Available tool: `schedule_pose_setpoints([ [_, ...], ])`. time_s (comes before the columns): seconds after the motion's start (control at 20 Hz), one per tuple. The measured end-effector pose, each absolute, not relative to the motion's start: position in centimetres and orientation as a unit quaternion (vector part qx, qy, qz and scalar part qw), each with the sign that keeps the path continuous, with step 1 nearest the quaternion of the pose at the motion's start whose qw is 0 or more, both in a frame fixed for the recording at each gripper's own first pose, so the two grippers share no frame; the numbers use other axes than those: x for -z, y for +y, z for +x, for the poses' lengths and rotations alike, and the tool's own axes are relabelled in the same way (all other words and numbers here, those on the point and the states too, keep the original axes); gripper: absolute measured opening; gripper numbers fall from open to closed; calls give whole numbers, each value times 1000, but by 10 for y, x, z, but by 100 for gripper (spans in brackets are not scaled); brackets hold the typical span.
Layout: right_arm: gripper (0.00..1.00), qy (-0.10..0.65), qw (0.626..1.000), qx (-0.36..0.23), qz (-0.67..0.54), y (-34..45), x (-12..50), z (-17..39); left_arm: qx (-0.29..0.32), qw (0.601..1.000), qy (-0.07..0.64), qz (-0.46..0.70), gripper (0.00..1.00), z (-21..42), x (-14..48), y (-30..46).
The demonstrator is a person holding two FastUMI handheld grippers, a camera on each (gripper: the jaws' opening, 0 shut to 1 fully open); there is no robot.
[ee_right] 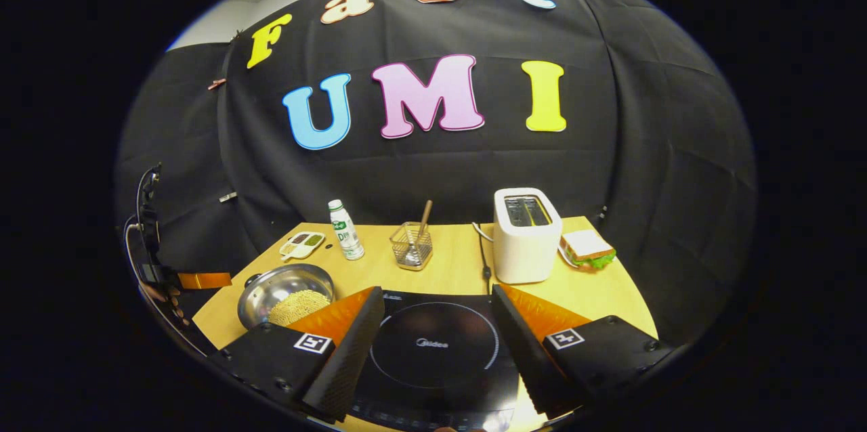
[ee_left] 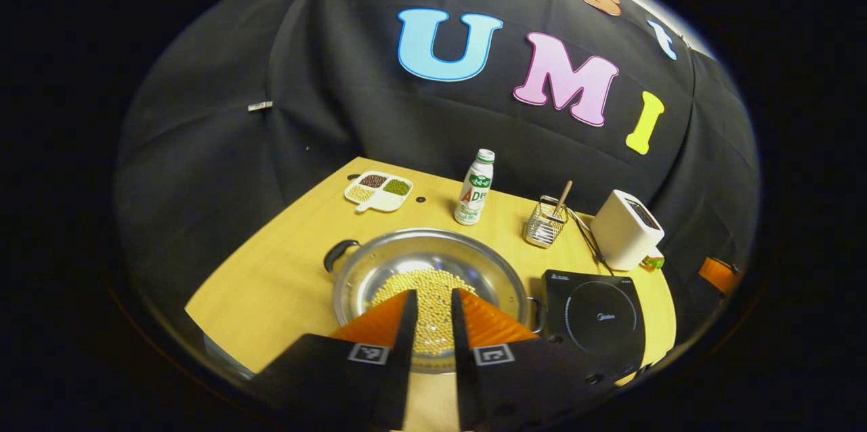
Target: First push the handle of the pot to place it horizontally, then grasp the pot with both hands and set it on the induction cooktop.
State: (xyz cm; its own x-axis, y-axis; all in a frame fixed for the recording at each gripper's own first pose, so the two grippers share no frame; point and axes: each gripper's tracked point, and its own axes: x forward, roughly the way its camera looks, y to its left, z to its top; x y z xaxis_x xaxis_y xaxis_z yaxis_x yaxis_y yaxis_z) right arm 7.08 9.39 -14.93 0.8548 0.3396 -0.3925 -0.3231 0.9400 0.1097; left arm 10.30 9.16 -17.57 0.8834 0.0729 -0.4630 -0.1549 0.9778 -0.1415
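Here's the pot (ee_left: 430, 290), a wide shiny steel one, sitting on the yellow counter (ee_left: 271, 283) with a heap of pale beans (ee_left: 423, 300) in the bottom. One dark handle (ee_left: 339, 252) sticks out at its far-left rim in the left gripper view, and a second one (ee_left: 535, 317) shows at its right rim, just beside the induction cooktop (ee_left: 596, 317). Pot and cooktop are close neighbours, the pot not on the glass.

The left tongs (ee_left: 431, 303) hover over the near side of the pot, fingers drawn close with only a narrow slit between them and nothing caught in it. They touch neither handle.

Over to the right gripper view: the right tongs (ee_right: 437, 324) are spread wide, holding nothing, poised above the black cooktop (ee_right: 433, 351), whose ring shows plainly between the two fingers. The pot (ee_right: 284, 293) lies off to the left of it, beans (ee_right: 298, 307) visible inside. At the far left edge, a hand (ee_right: 162, 300) grips the other gripper.

Along the back of the counter stand a small divided dish of grains (ee_left: 378, 191), a white bottle (ee_left: 475, 188) with a green label, a wire basket (ee_left: 545, 223) with a wooden stick leaning in it, and a white toaster (ee_right: 526, 235). Beside the toaster rests a sandwich (ee_right: 586, 248) on a plate.
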Motion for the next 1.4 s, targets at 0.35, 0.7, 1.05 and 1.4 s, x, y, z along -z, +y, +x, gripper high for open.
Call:
schedule_pose_setpoints([
  [0.35,99,266,947,-172,50,184,178,78,-28,968,244,-43,95,130,189,178],
  [0.7,99,348,914,-202,50,263,253,74,32,975,219,10,96,178,199,208],
  [1.05,99,408,889,-207,29,296,320,72,77,968,236,23,95,225,239,213],
  [1.4,99,442,874,-201,13,306,358,69,118,957,262,38,96,260,280,209],
])
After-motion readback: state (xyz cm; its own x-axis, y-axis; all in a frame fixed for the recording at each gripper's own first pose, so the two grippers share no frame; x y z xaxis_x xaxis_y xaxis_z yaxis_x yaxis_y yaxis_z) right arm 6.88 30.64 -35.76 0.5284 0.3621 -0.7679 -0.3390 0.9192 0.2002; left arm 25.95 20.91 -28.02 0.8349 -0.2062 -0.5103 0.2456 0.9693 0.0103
